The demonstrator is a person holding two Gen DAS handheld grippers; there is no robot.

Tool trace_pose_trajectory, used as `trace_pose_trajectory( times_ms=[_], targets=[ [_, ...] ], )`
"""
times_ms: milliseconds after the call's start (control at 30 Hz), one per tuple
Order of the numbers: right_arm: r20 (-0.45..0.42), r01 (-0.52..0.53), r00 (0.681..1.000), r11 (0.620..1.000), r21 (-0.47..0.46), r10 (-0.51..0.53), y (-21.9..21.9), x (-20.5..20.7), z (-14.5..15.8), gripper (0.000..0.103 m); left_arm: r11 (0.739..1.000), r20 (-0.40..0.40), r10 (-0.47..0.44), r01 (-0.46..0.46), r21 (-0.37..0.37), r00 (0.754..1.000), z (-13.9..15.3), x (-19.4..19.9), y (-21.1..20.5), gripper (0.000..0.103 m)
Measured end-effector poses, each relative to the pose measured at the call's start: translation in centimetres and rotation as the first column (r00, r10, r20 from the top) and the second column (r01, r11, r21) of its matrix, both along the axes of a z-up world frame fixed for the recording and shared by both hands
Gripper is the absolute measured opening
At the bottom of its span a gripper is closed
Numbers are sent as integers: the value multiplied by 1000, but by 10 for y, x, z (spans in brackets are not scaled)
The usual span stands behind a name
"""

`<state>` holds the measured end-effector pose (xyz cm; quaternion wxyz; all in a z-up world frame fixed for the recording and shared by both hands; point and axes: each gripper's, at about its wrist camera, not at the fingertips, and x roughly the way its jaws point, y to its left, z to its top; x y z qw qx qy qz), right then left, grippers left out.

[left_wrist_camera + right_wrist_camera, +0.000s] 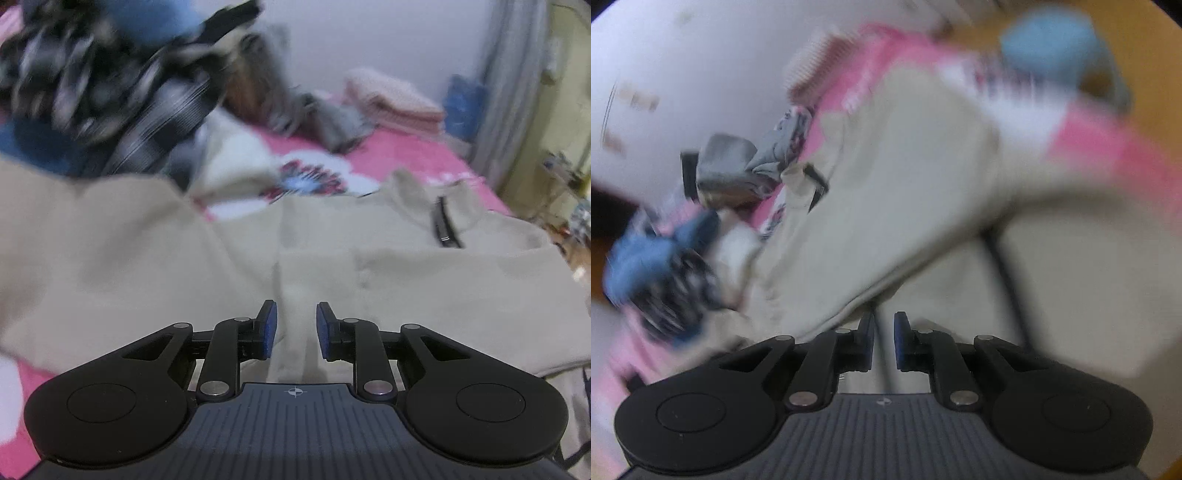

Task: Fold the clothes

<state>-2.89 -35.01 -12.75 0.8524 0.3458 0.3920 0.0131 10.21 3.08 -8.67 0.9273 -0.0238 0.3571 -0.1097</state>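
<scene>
The beige zip-neck pullover lies spread across the pink bedspread, collar and short dark zipper toward the far right in my left wrist view, the body running back to just under my fingers. In the right wrist view the same garment shows a long panel, which I take to be a sleeve or side, laid diagonally over the body, so I judge one fold is in place and the rest is not yet done; that view is heavily smeared, so I would not swear to which part it is. My left gripper stands narrowly parted just over the fabric, blue pads clear, with nothing pinched between them that I can see. My right gripper is parted by a thinner gap at the hem edge of that folded panel; cloth sits right at the tips, but I see none clamped between the pads. Beyond the pullover lie a white printed garment, a dark patterned and blue heap at the left, a crumpled grey piece, and a folded pink stack by the wall. By my reckoning, this pullover needs its remaining folds, and the loose pile behind it is untouched work.
</scene>
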Motion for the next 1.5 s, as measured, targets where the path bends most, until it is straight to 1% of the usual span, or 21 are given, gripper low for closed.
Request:
trace_pose_trajectory(
  times_ms=[67,133,167,267,333,400,433,467,567,667,700,767,833,900,967,1000,1067,1133,1200,1367,1500],
  targets=[
    [36,-19,999,968,-251,29,0,-6,18,15,998,12,-61,61,29,998,0,1,-15,23],
    [48,-36,997,880,-473,66,6,-7,27,18,993,3,-115,114,40,993,-5,3,-30,23],
    [50,-43,995,819,-572,86,9,-7,31,20,990,-7,-135,135,51,991,-10,4,-38,23],
    [-5,-135,982,695,-706,186,21,1,27,37,982,-44,-160,164,90,986,-25,7,-52,23],
    [-65,-209,965,599,-773,252,33,6,15,37,982,-51,-156,160,102,986,-29,6,-54,23],
    [-111,-241,951,471,-849,287,45,8,0,33,982,-57,-153,158,99,987,-30,5,-53,23],
    [-120,-240,950,427,-872,289,47,9,-5,23,983,-62,-153,159,95,986,-30,4,-53,23],
    [-107,-223,955,430,-875,277,44,9,-7,15,983,-66,-153,159,90,986,-30,4,-52,23],
    [-50,-153,978,541,-827,200,26,10,-6,11,984,-72,-154,160,74,985,-31,3,-49,23],
    [-89,-169,982,586,-793,164,15,13,-21,12,985,-68,-153,158,67,986,-33,1,-49,23],
    [-91,-172,982,582,-795,165,15,12,-22,12,985,-67,-154,158,67,986,-34,1,-49,23],
    [-101,-178,981,571,-801,163,15,9,-17,23,985,-65,-155,159,64,986,-34,2,-48,23],
    [-104,-166,985,608,-776,136,7,6,-8,34,986,-65,-156,160,56,986,-35,2,-47,23],
    [-47,-111,993,752,-649,106,-13,-3,9,34,986,-65,-157,160,49,985,-35,2,-45,23],
    [34,-36,998,890,-454,58,-39,-12,27,35,986,-64,-157,160,44,986,-36,3,-45,23],
    [81,15,997,944,-330,12,-56,-12,33,37,986,-63,-156,159,42,986,-37,3,-45,23],
    [120,107,988,987,-116,-93,-92,5,29,42,987,-60,-154,156,40,986,-38,2,-45,23],
    [120,175,975,981,89,-185,-126,28,16,43,987,-56,-154,157,40,986,-38,1,-45,23],
    [70,199,973,948,248,-222,-150,56,-9,43,986,-55,-160,162,45,986,-38,1,-45,23],
    [-74,191,982,899,394,-176,-172,121,-63,44,984,-57,-167,170,47,984,-39,2,-44,23],
    [-48,128,992,861,493,-119,-169,145,-81,44,983,-50,-172,175,56,984,-40,1,-45,23]
  ],
)
